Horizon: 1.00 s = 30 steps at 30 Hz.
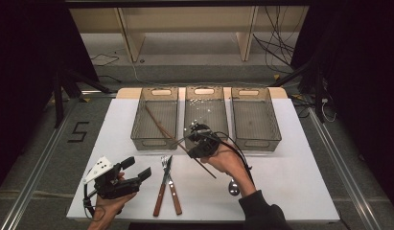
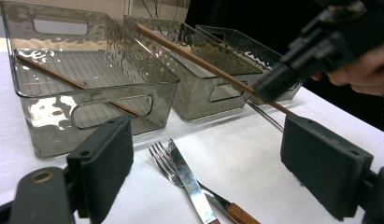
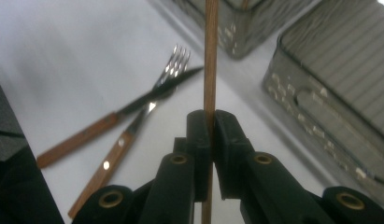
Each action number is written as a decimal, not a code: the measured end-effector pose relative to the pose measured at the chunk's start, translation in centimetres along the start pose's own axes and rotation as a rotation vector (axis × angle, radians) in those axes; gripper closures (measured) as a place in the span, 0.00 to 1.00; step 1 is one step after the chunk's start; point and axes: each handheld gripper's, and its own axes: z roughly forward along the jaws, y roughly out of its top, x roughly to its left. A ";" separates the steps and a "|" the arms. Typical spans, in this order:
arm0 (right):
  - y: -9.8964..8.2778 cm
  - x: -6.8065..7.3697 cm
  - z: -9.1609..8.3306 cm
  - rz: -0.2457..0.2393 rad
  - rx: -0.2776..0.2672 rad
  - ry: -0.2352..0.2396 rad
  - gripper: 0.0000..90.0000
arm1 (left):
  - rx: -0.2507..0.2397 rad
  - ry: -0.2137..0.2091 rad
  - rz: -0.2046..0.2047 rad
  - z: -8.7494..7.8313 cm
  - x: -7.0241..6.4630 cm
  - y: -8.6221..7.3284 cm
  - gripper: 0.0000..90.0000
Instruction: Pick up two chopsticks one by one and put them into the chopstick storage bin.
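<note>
One chopstick [image 1: 160, 125] is already laid in the left bin [image 1: 155, 117], a second chopstick [image 1: 200, 163] is pinched tight in the right tool [image 1: 193, 135] mid-frame, and the fork [image 1: 171, 184], knife [image 1: 162, 187] and spoon [image 1: 233, 187] are left on the surface [image 1: 290, 158] near the wide-open left tool [image 1: 137, 167].

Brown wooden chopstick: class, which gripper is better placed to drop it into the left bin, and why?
Right. The right gripper already clamps the brown wooden chopstick beside the clear left bin; the left gripper is open, farther back.
</note>
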 end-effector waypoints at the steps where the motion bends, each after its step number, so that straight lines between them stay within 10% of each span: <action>1: 0.5 -0.2 0.1 0.000 -0.006 0.005 0.95 | 0.000 0.000 -0.001 0.0 0.0 0.0 0.18; 30: 13.1 -3.2 2.7 0.124 -0.092 0.015 0.95 | -0.015 -0.005 -0.022 -0.1 0.1 0.1 0.18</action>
